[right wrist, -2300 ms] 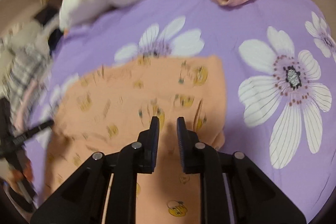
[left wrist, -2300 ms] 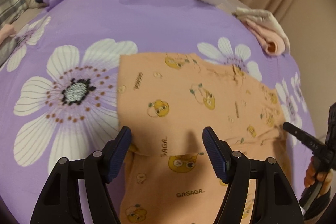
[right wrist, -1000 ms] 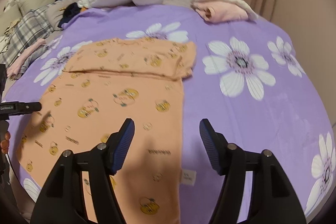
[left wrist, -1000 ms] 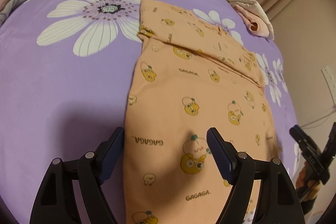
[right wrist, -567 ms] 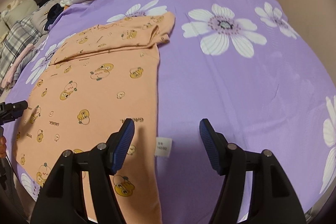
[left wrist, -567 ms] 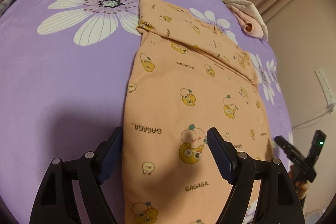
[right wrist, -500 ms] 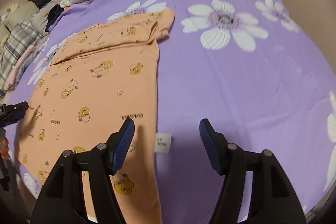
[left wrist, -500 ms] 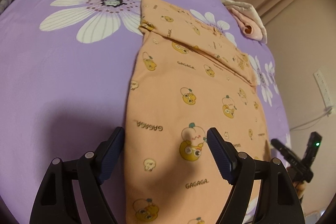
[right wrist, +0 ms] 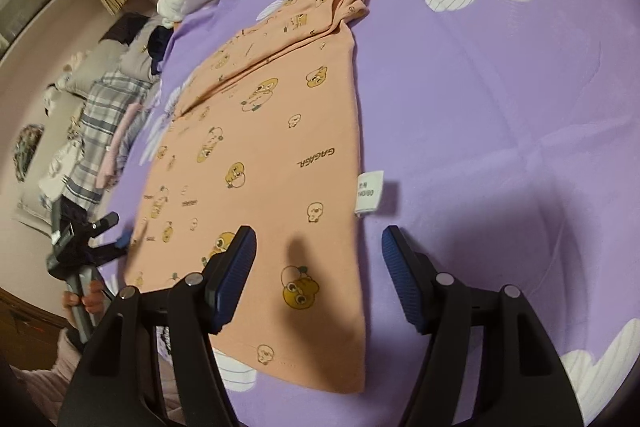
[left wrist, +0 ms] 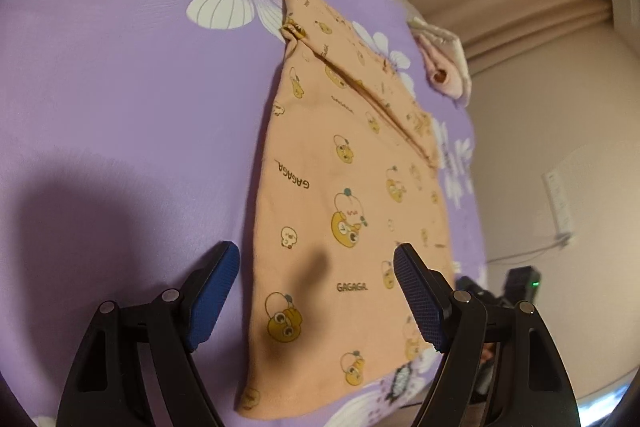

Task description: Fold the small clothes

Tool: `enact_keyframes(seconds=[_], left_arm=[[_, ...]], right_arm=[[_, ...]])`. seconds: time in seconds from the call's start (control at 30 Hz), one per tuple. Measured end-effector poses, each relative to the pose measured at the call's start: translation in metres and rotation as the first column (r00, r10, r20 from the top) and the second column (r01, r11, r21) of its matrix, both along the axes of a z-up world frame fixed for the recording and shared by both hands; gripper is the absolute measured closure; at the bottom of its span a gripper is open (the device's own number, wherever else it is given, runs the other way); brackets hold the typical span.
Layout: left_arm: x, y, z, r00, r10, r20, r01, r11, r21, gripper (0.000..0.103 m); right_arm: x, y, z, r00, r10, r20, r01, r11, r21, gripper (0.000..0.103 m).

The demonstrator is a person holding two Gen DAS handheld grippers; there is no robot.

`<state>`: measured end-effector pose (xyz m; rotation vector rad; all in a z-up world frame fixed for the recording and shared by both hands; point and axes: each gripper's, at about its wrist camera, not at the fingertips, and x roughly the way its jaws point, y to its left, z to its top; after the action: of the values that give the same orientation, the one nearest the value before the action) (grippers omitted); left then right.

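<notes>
While wide open, both tools (left wrist: 316, 291) (right wrist: 319, 267) empty above the orange shirt (left wrist: 352, 211)

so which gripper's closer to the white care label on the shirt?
Right. The right gripper hovers open just short of the white care label at the orange shirt's hem side. The left gripper sits at the opposite edge, label unseen from it.
</notes>
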<state>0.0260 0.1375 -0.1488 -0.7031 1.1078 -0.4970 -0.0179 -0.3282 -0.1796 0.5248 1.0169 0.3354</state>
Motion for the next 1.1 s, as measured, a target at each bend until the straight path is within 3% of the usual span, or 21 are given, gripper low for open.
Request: enact_keyframes(seconds=[0.2, 0.37, 0.57, 0.73, 0.77, 0.8, 0.9, 0.97, 1.1], left_arm=[[0.018, -0.01, -0.004, 0.999, -0.037, 0.003, 0.037, 0.998, -0.049, 0.024], [0.026, -0.022, -0.003, 0.997, -0.082, 0.003, 0.082, 0.995, -0.062, 0.024], [-0.003, -0.028, -0.002, 0.984, -0.177, -0.001, 0.176, 0.982, -0.064, 0.029], [-0.016, -0.029, -0.003, 0.982, -0.19, -0.009, 0.189, 0.979, -0.08, 0.034], [-0.014, -0.031, -0.003, 0.982, -0.19, -0.014, 0.188, 0.979, -0.074, 0.04], [-0.008, -0.033, -0.006, 0.983, -0.182, -0.029, 0.179, 0.981, -0.068, 0.053], [0.0, -0.035, -0.013, 0.984, -0.164, -0.072, 0.159, 0.985, -0.068, 0.083], [-0.003, -0.033, -0.016, 0.986, -0.143, -0.083, 0.137, 0.988, -0.076, 0.089], [-0.011, -0.025, -0.009, 0.99, -0.133, -0.046, 0.128, 0.986, -0.107, 0.103]], right_arm=[[0.023, -0.002, -0.008, 1.0, 0.005, -0.003, -0.004, 0.993, 0.122, 0.038], [0.04, -0.001, -0.015, 1.0, 0.004, -0.013, -0.001, 0.982, 0.189, 0.051], [0.013, 0.002, -0.015, 0.997, 0.073, -0.035, -0.064, 0.978, 0.199, 0.064], [-0.01, 0.001, -0.02, 0.996, 0.083, -0.044, -0.07, 0.967, 0.246, 0.064], [-0.012, 0.002, -0.02, 0.996, 0.085, -0.041, -0.073, 0.967, 0.244, 0.064], [-0.011, 0.003, -0.021, 0.996, 0.085, -0.039, -0.073, 0.968, 0.238, 0.065], [-0.002, 0.011, -0.025, 0.995, 0.087, -0.05, -0.074, 0.972, 0.221, 0.082], [0.0, 0.016, -0.025, 0.994, 0.095, -0.051, -0.084, 0.979, 0.188, 0.092], [-0.007, 0.013, -0.019, 0.994, 0.111, -0.014, -0.106, 0.974, 0.201, 0.097]])
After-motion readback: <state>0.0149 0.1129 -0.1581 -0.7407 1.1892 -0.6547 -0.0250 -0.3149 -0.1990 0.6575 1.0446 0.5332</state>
